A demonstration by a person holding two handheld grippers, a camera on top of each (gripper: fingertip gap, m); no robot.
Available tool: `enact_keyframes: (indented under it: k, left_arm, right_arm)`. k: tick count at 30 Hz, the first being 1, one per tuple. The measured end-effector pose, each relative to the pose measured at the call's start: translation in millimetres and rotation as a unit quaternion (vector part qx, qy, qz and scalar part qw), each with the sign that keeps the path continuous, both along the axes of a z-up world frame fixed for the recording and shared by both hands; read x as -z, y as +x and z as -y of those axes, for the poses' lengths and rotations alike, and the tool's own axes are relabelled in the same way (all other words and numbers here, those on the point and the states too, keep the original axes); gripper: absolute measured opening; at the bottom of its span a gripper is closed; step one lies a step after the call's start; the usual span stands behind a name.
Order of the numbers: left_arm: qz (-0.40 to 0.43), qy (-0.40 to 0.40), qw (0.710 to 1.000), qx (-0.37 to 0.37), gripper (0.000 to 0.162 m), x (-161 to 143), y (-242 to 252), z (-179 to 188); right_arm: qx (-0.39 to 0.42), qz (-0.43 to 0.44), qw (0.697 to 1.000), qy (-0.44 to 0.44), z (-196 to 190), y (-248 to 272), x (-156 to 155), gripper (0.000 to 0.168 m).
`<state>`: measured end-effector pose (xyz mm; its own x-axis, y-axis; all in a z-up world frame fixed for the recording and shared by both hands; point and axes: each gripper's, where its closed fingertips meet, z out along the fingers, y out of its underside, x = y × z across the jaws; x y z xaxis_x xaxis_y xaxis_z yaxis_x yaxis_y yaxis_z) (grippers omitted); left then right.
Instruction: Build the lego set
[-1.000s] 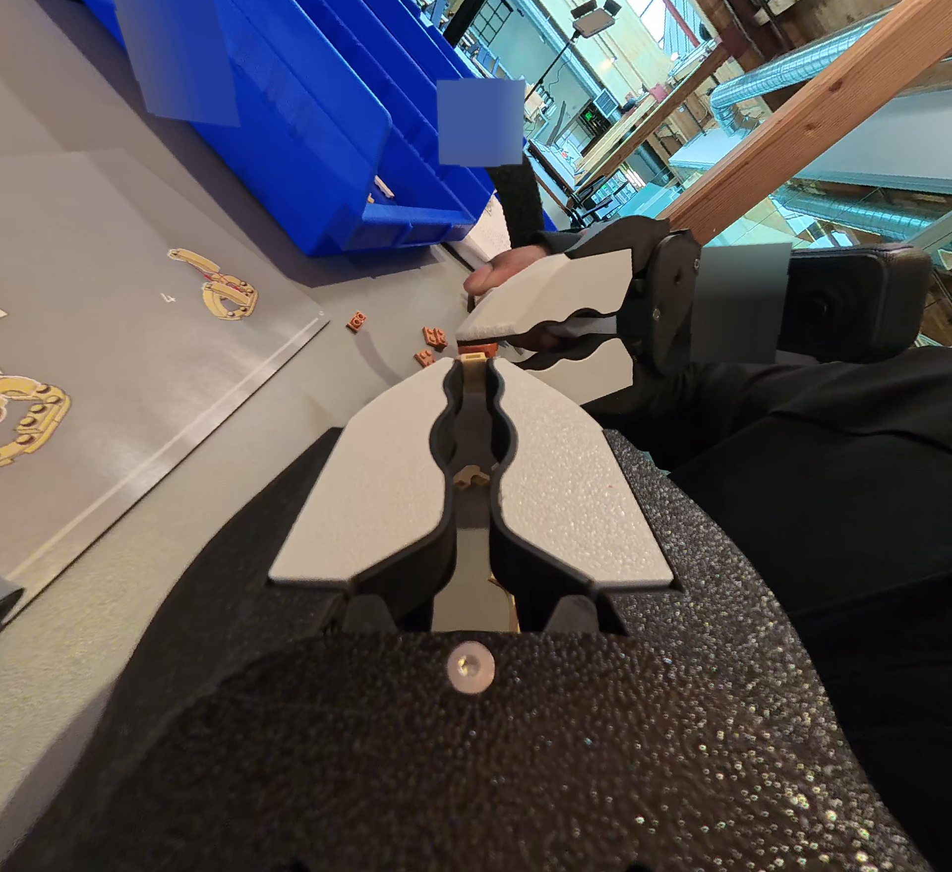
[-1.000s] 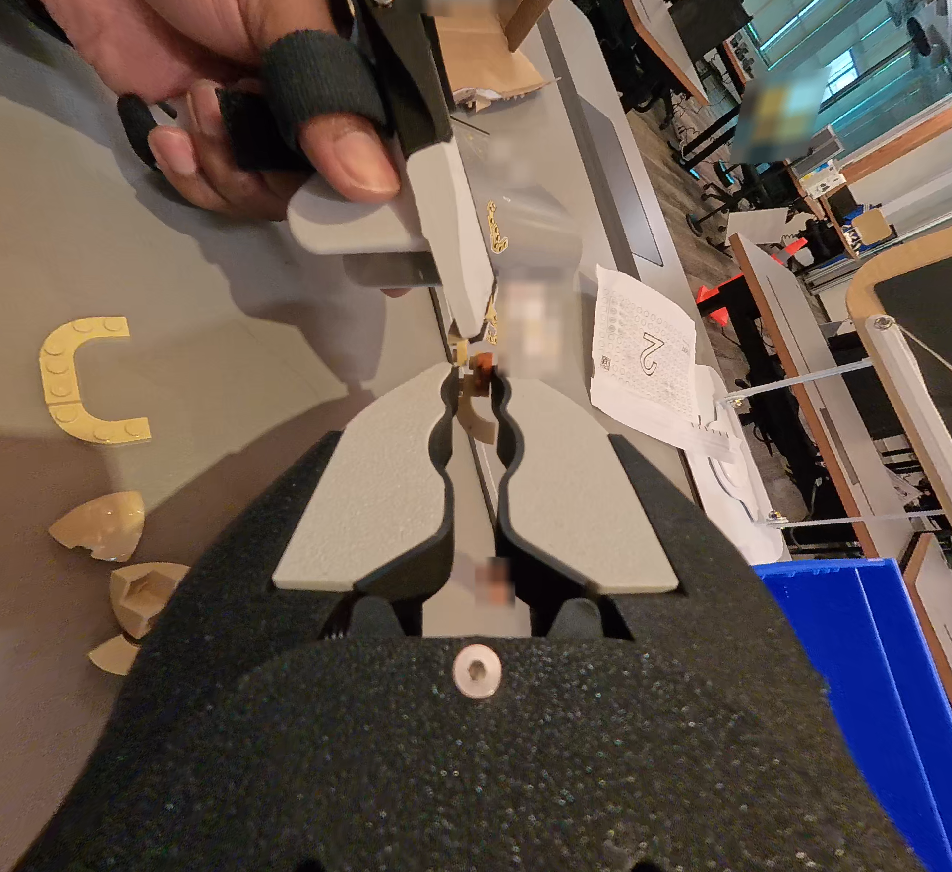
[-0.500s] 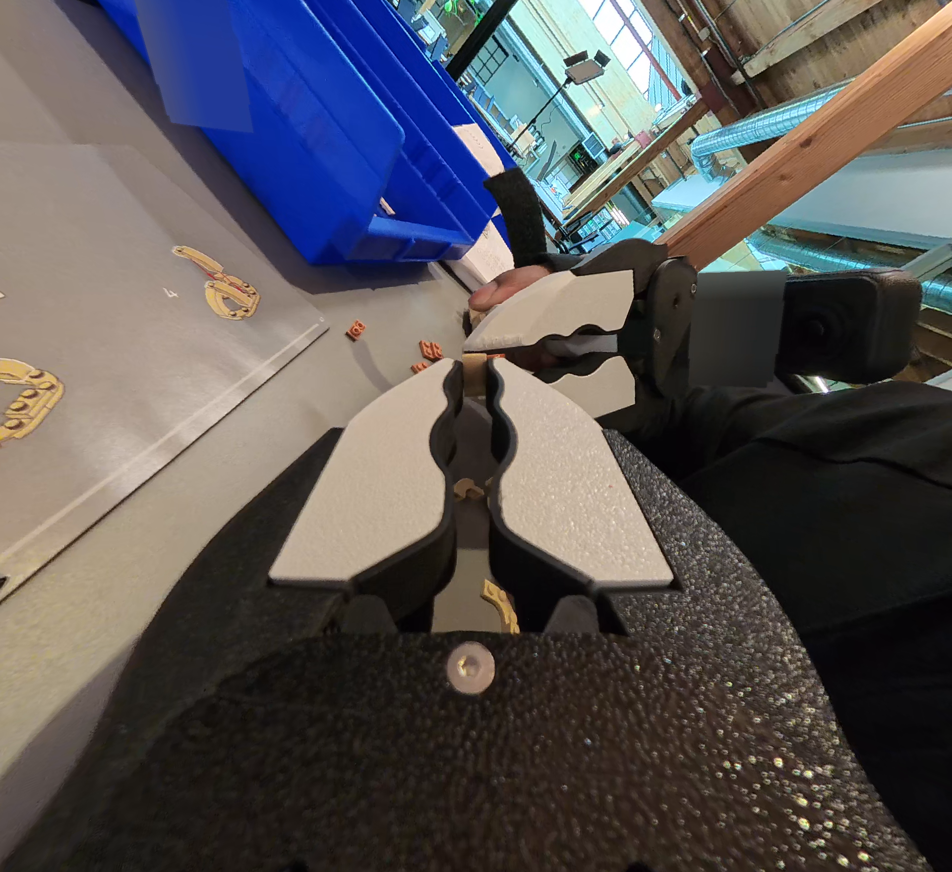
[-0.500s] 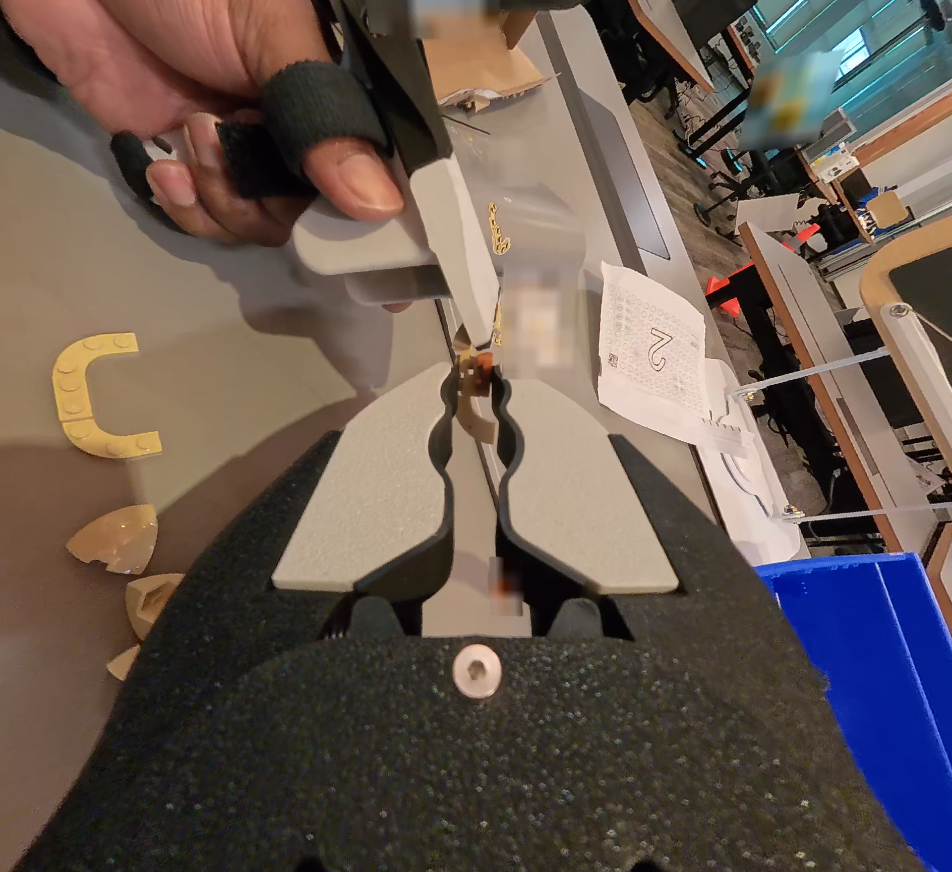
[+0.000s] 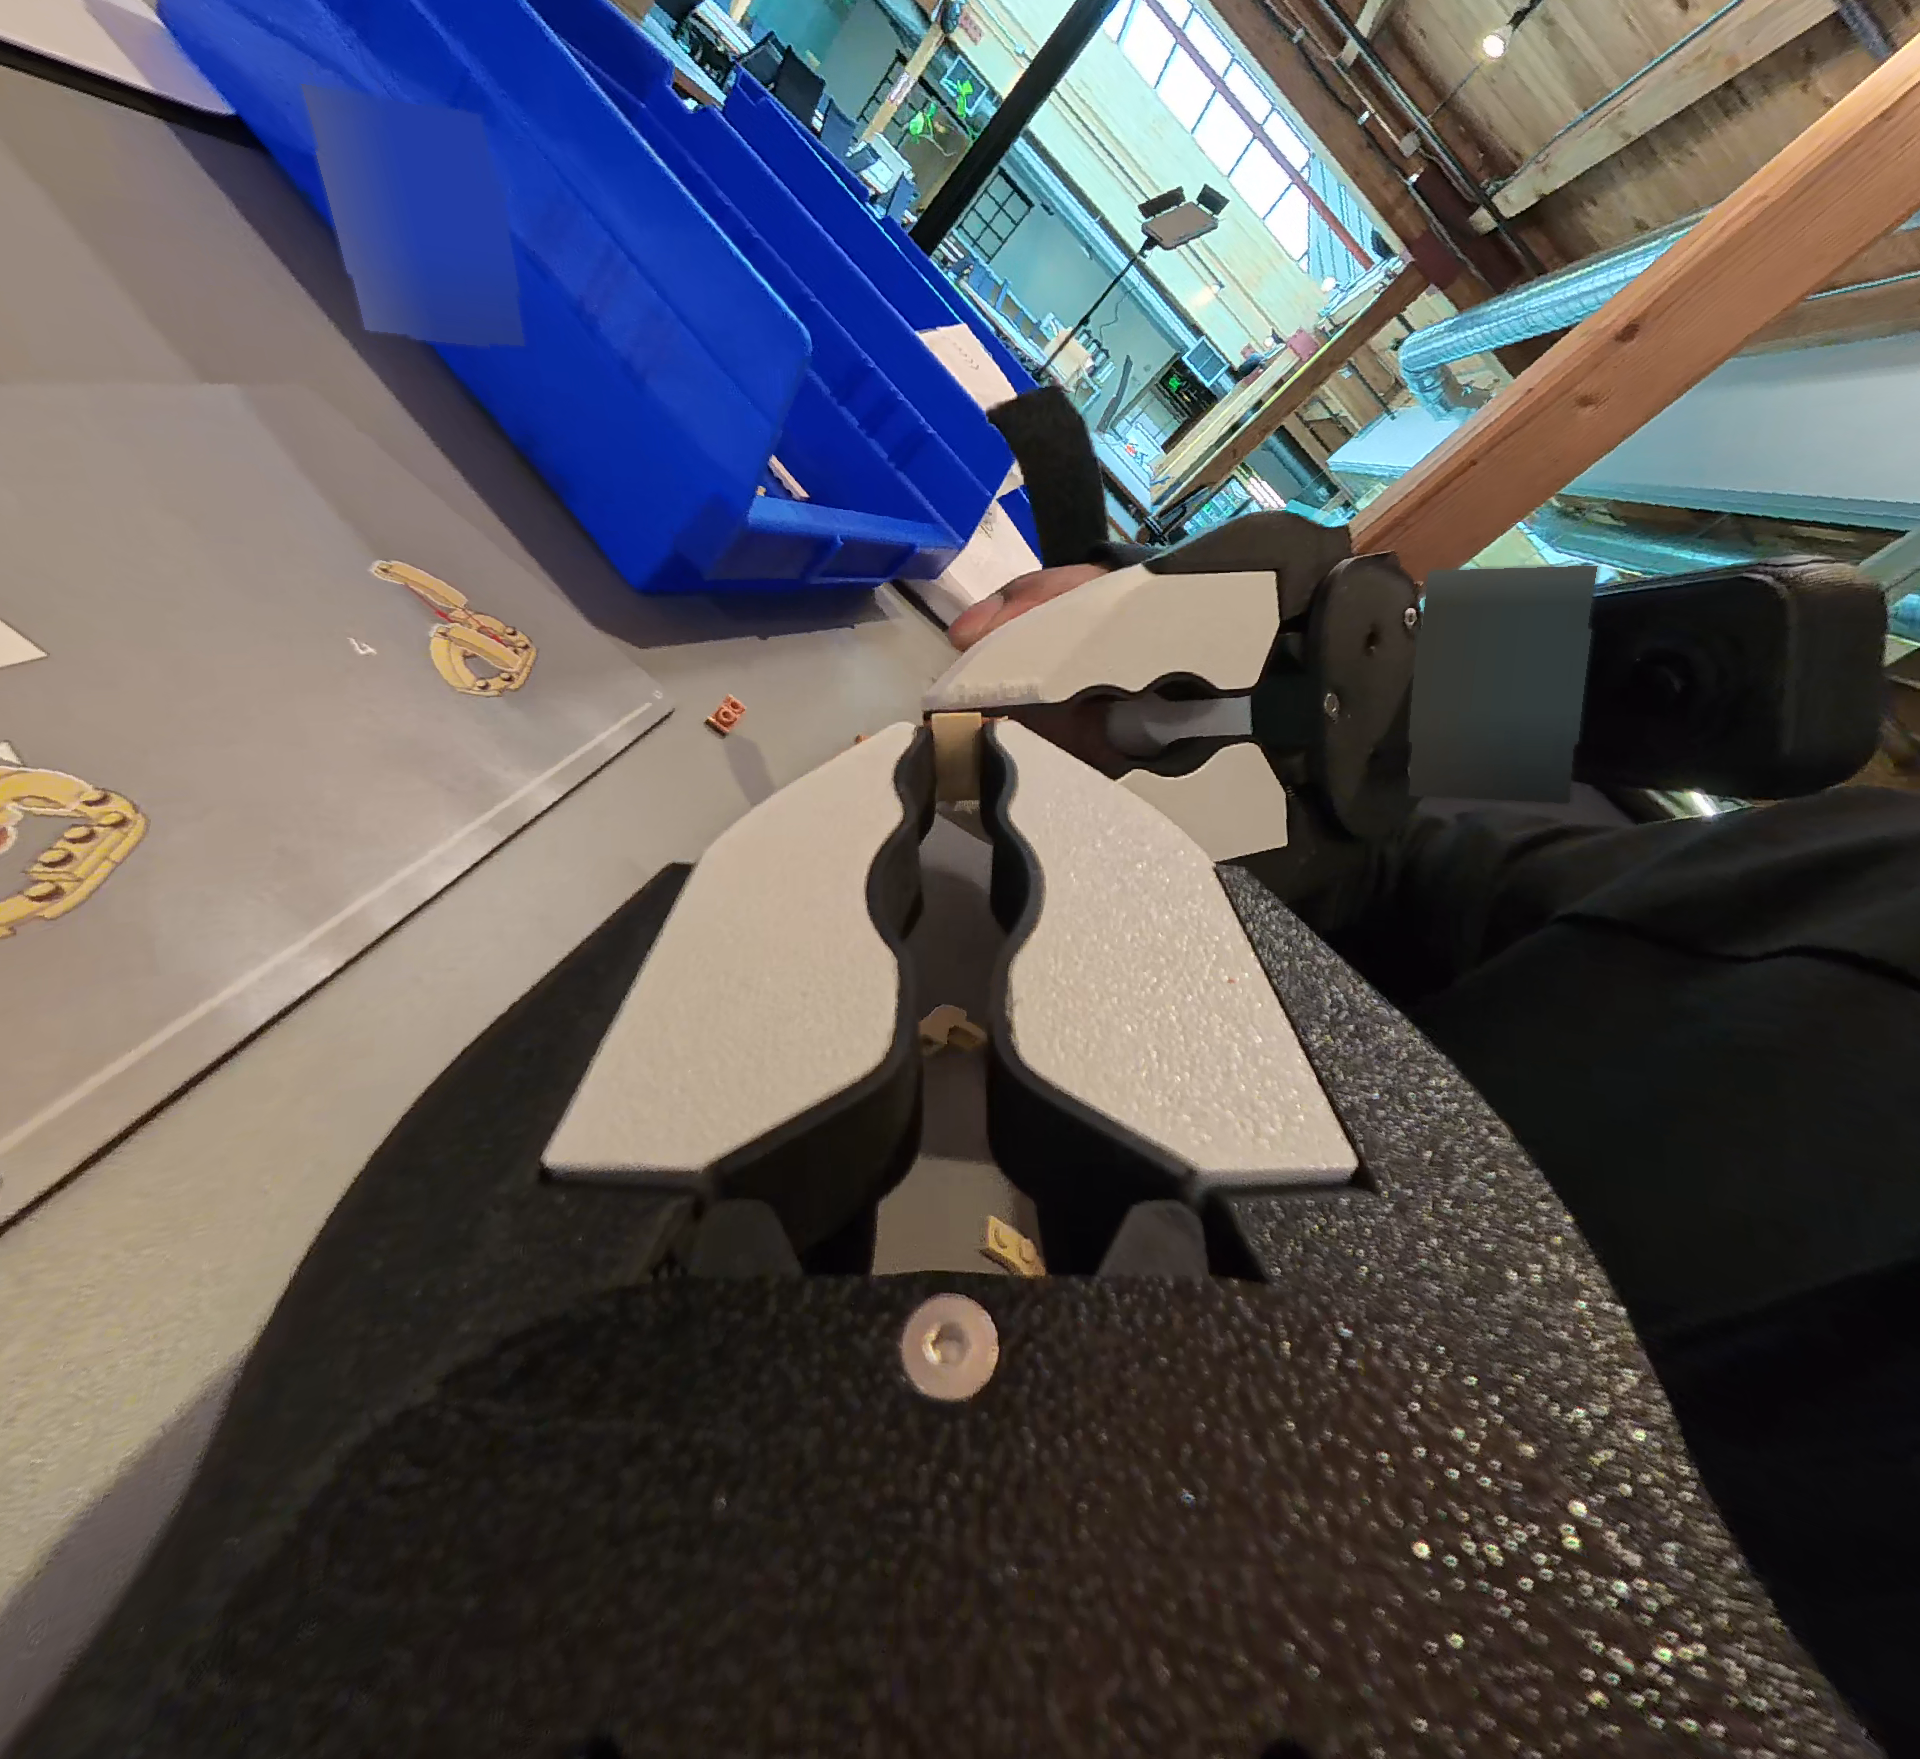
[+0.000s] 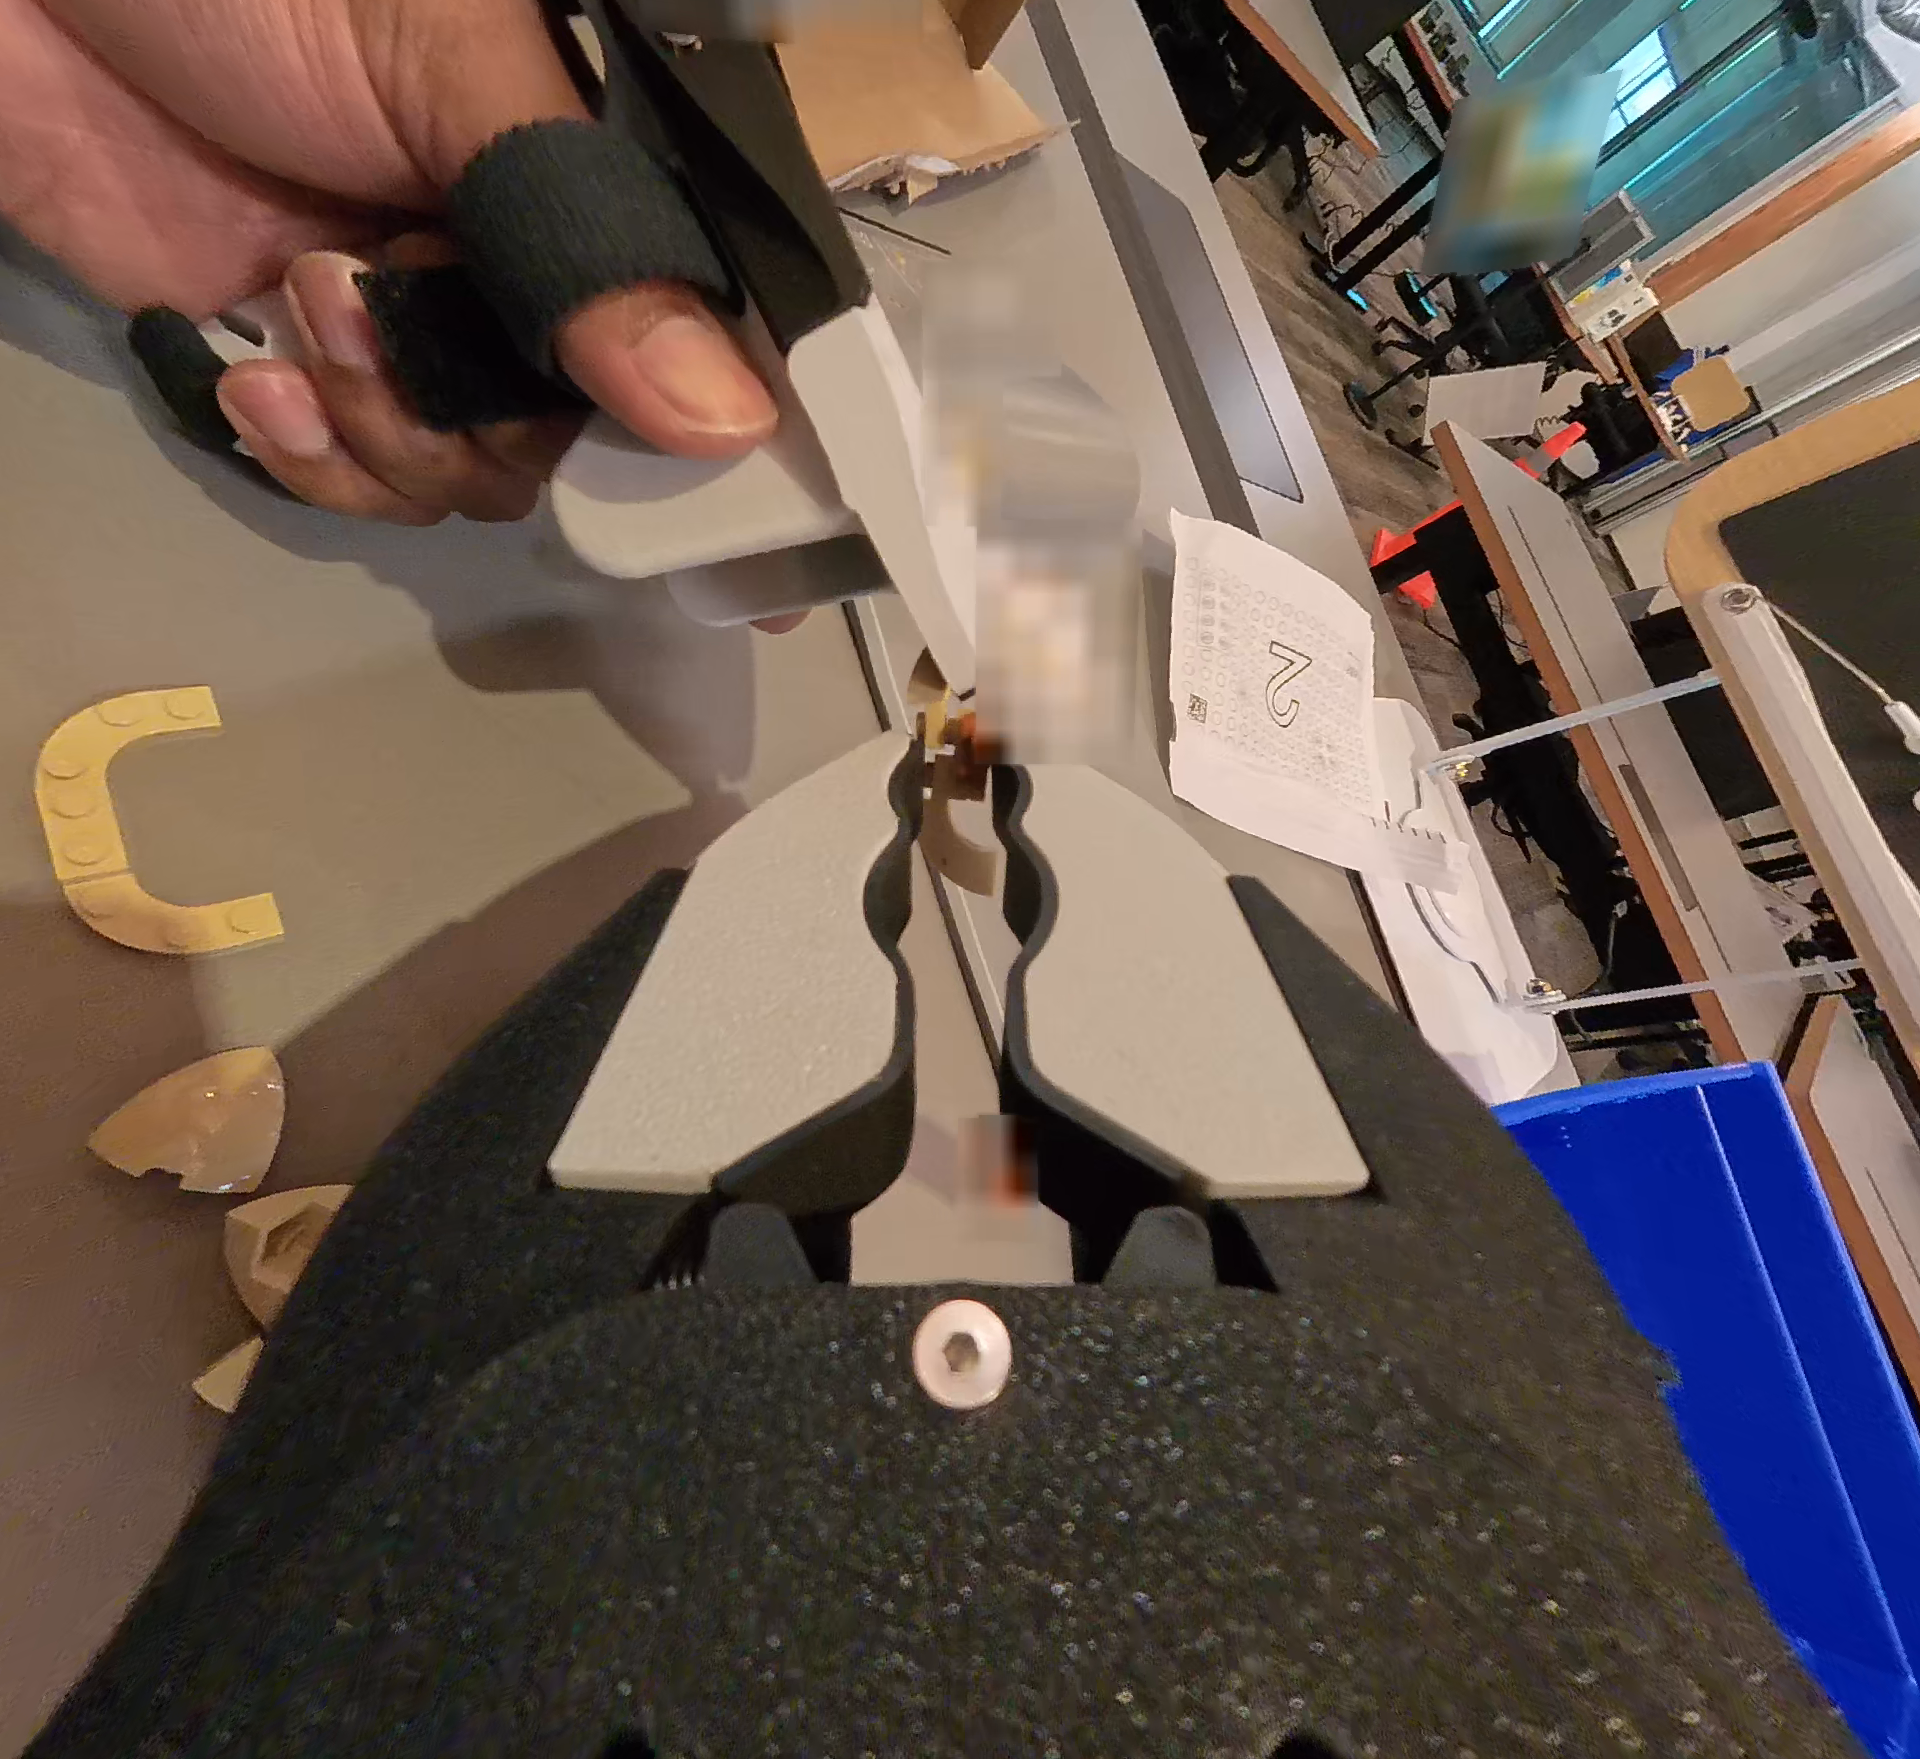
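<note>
My left gripper is shut on a small tan lego piece held above the grey table. My right gripper is shut on a curved tan piece with a brown part. The two grippers meet tip to tip: the right gripper shows at the left gripper's tips, and the left gripper, held by a hand, shows at the right gripper's tips. The held pieces touch or nearly touch; the joint is partly hidden.
A tan U-shaped plate and several tan curved pieces lie on the table at left. Small orange bricks lie near the instruction sheet. Blue bins stand behind. A white numbered bag lies at right. My left and right fingertips are right by each other.
Both grippers have stayed shut and pressed together at their tips. The left gripper has tilted and the views have shifted slightly. The orange part at the left tips is no longer seen.
</note>
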<state>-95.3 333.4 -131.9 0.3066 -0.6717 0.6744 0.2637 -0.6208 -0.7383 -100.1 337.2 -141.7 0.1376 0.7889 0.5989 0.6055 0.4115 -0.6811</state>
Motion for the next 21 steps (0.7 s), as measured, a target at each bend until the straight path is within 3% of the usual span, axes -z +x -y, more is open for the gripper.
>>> enact_keyframes:
  k: [21]
  left_arm:
    - [-0.051,0.029,0.998,-0.030,0.008,5.4,0.6,-2.1]
  right_arm:
    - [0.010,0.032,0.999,0.042,-1.6,0.4,4.0,0.012]
